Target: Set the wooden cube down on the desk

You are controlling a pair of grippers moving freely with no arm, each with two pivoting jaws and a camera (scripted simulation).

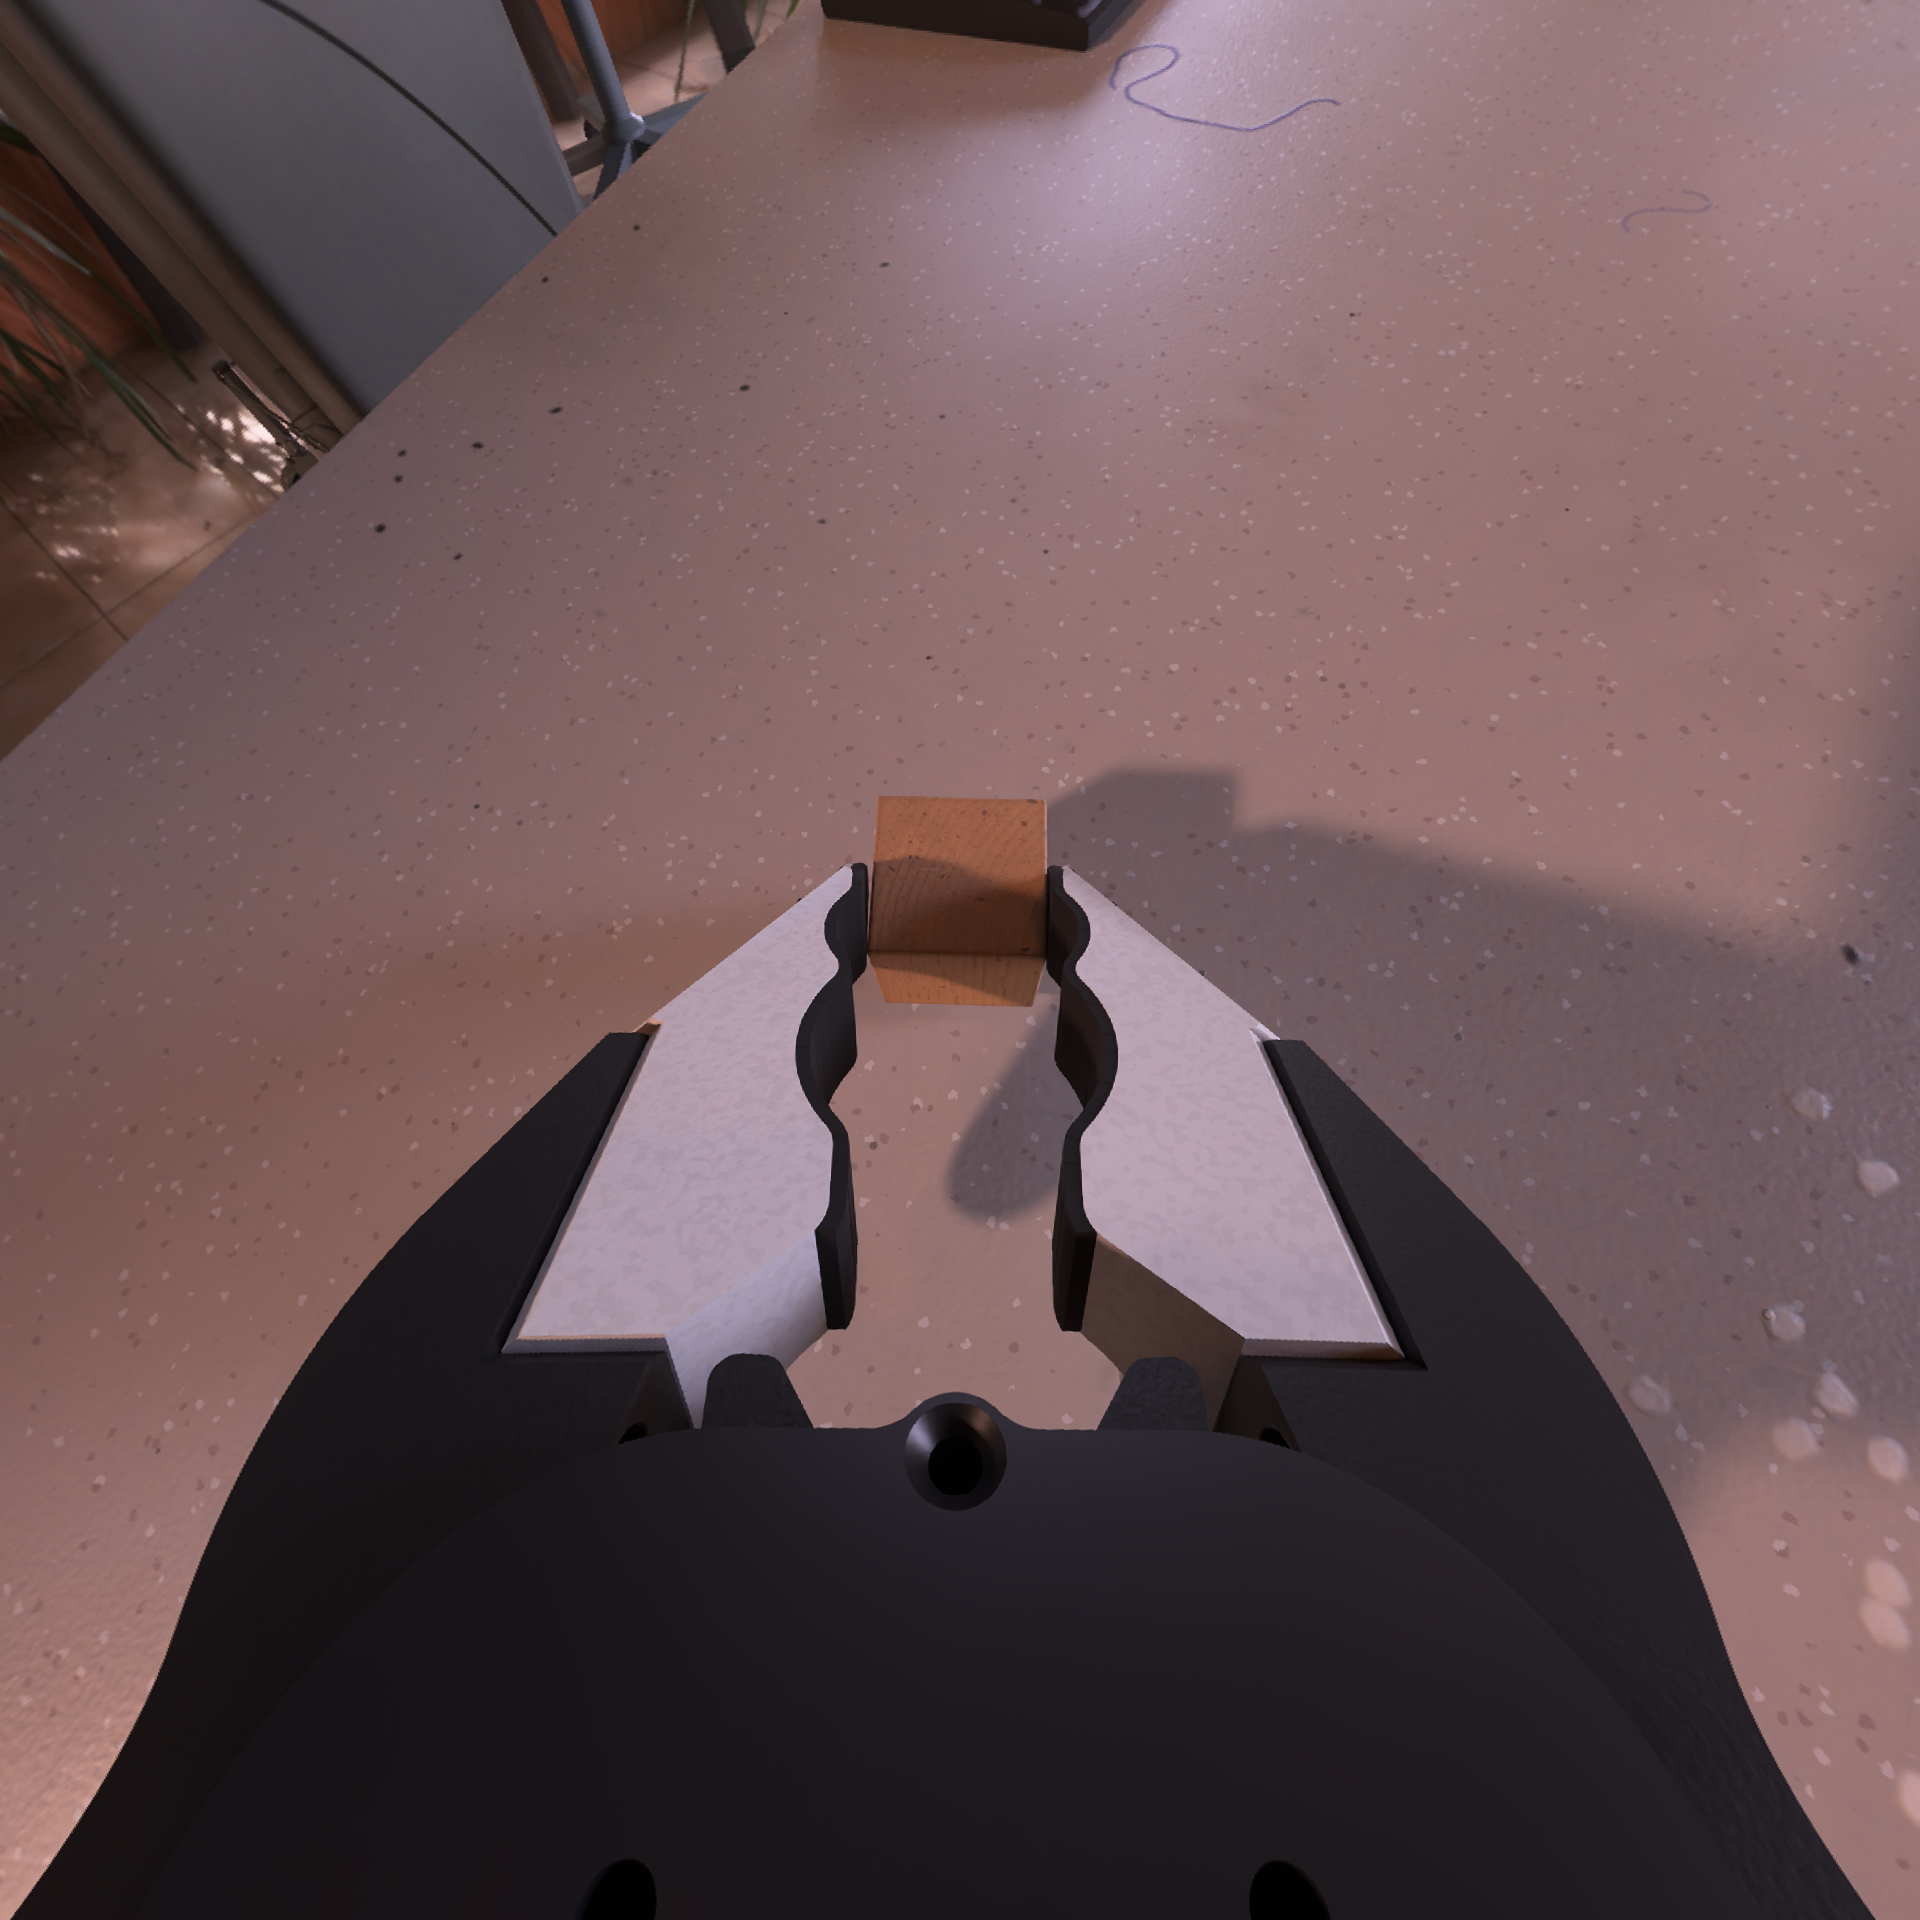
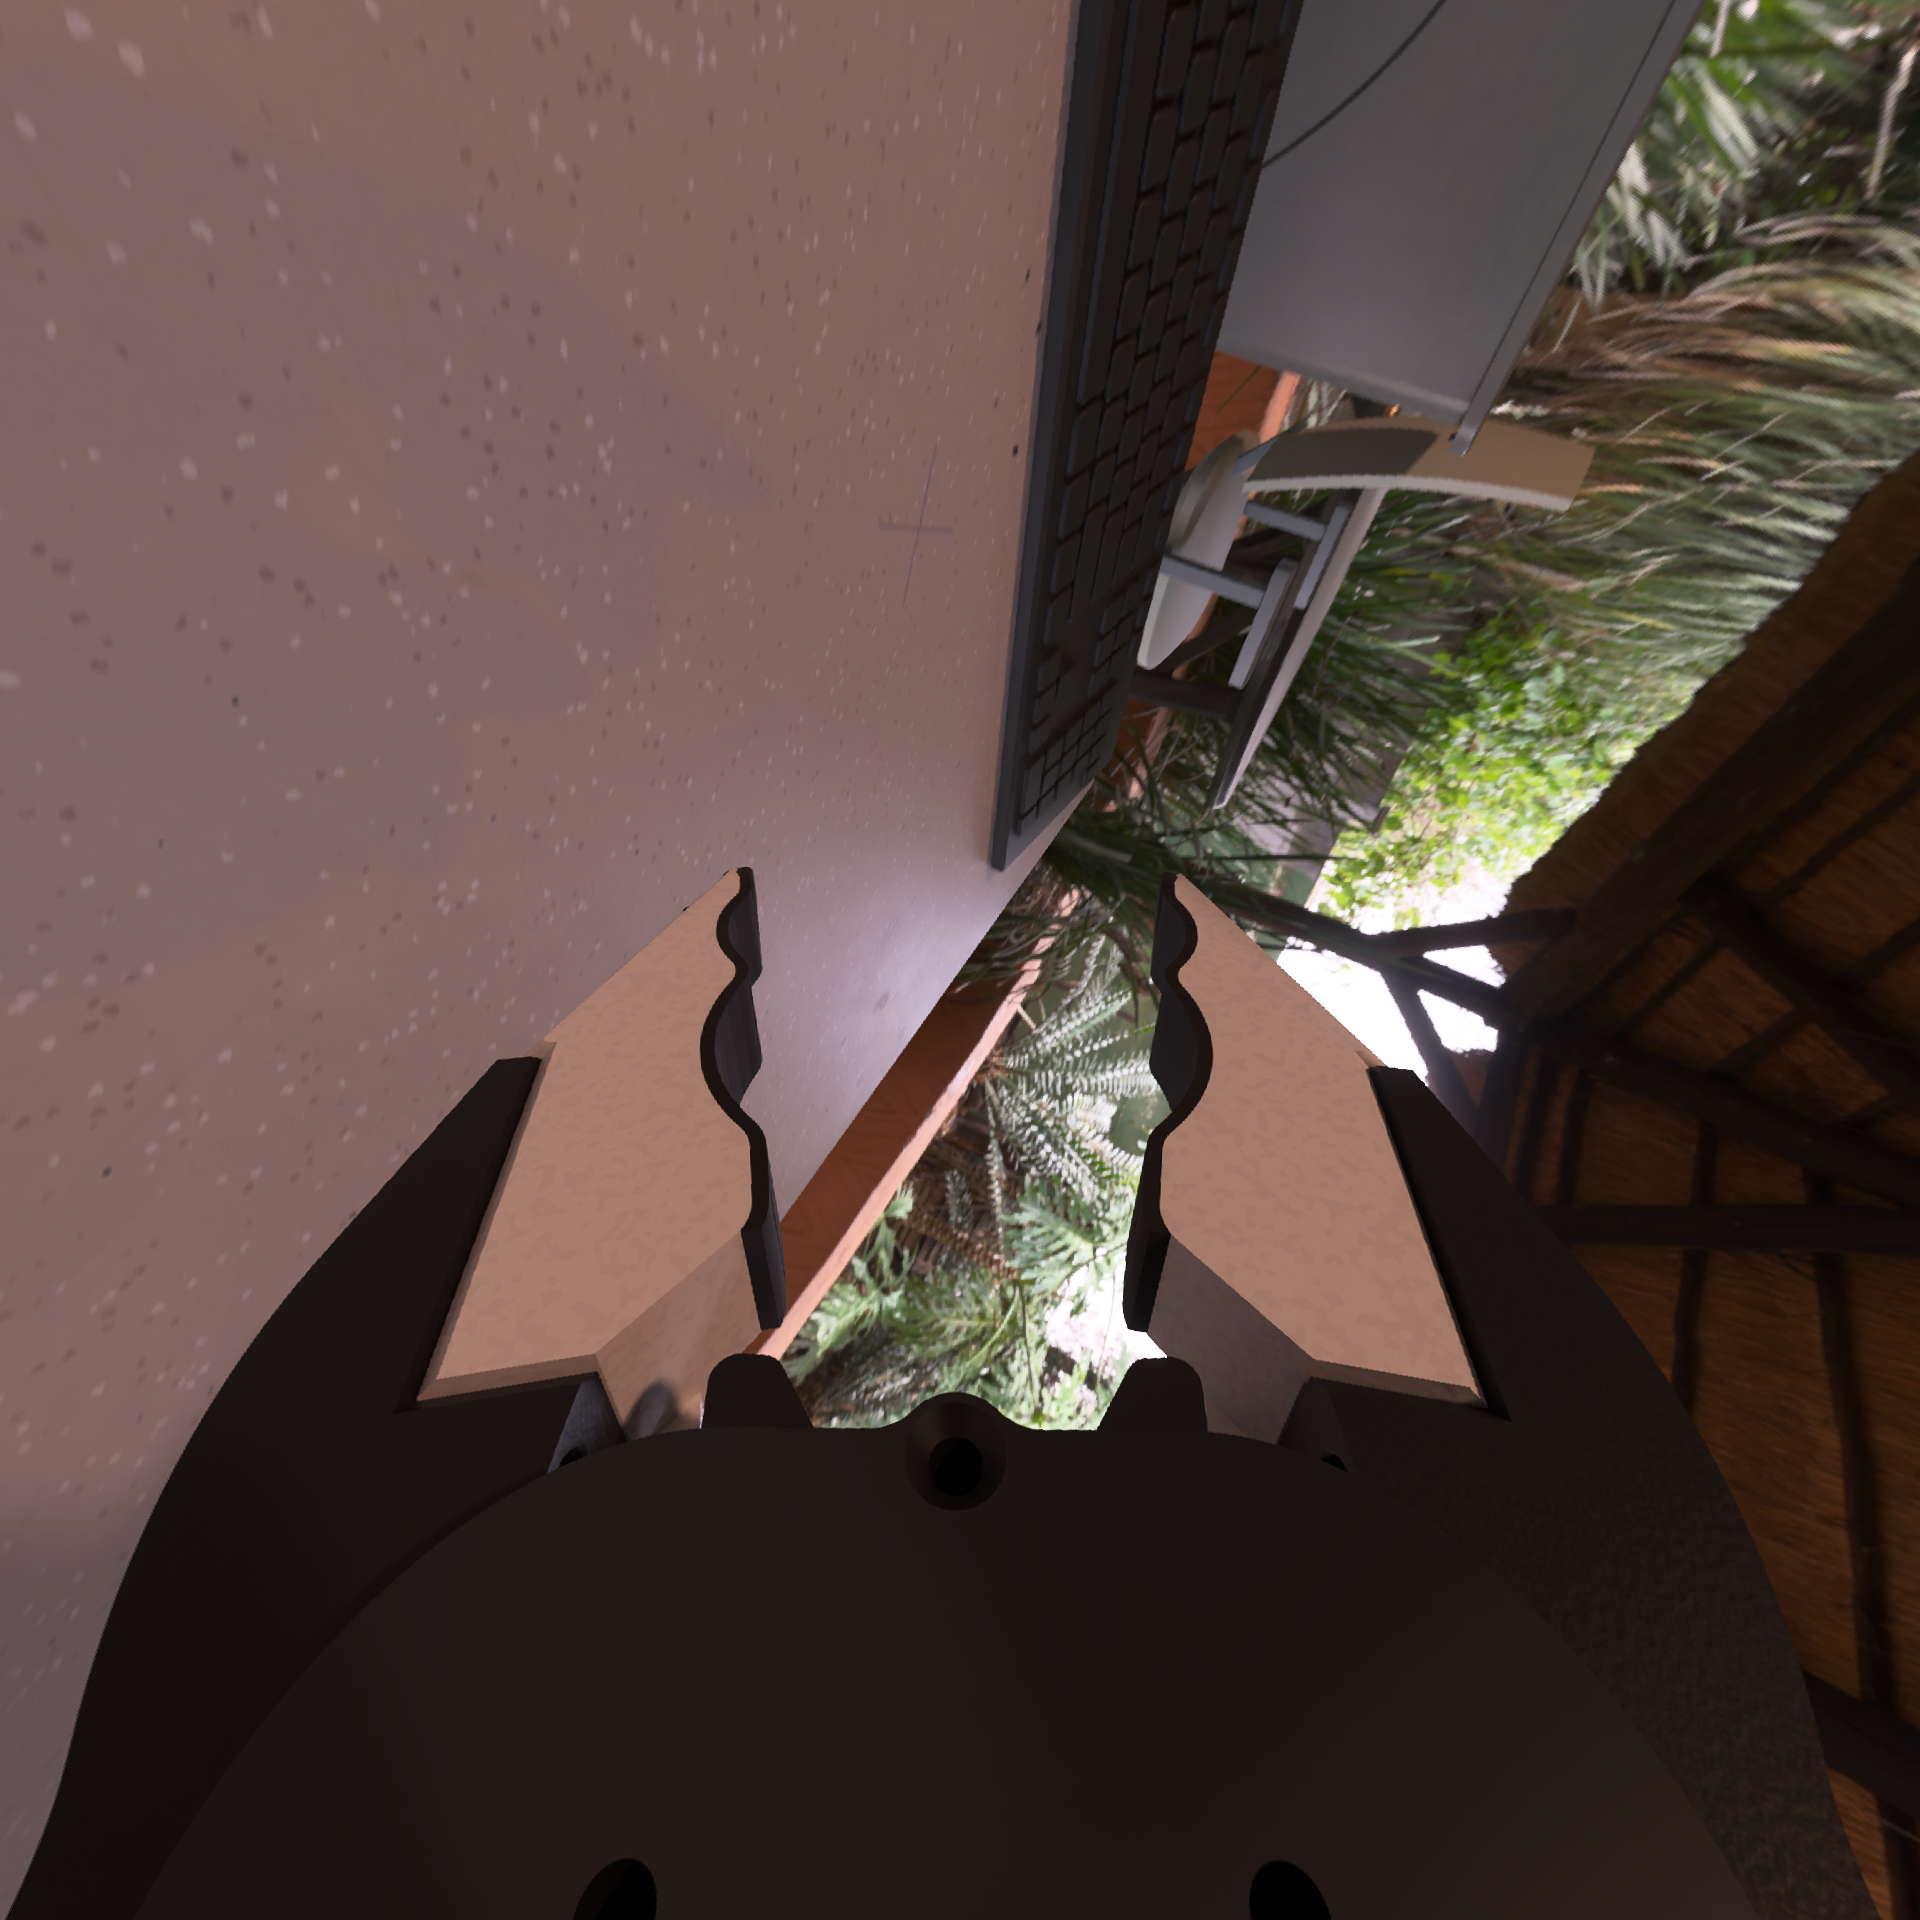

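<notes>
My left gripper [image 1: 956, 878] is shut on the wooden cube [image 1: 956, 920], a small light-brown block pinched between the two fingertips. The cube hangs a little above the speckled pinkish desk [image 1: 1039, 468], and its shadow falls on the desk to the right. My right gripper [image 2: 956, 883] is open and empty. Its view is rolled, so the desk [image 2: 468, 520] fills the left side. Its fingertips reach past the desk's edge, over plants. The cube does not show in the right wrist view.
A dark keyboard [image 2: 1122, 416] lies along the desk's edge, with a grey monitor [image 2: 1455, 187] beyond it. In the left wrist view the desk's left edge runs diagonally. A dark base [image 1: 966, 21] stands at the far end near blue scribbles [image 1: 1226, 99].
</notes>
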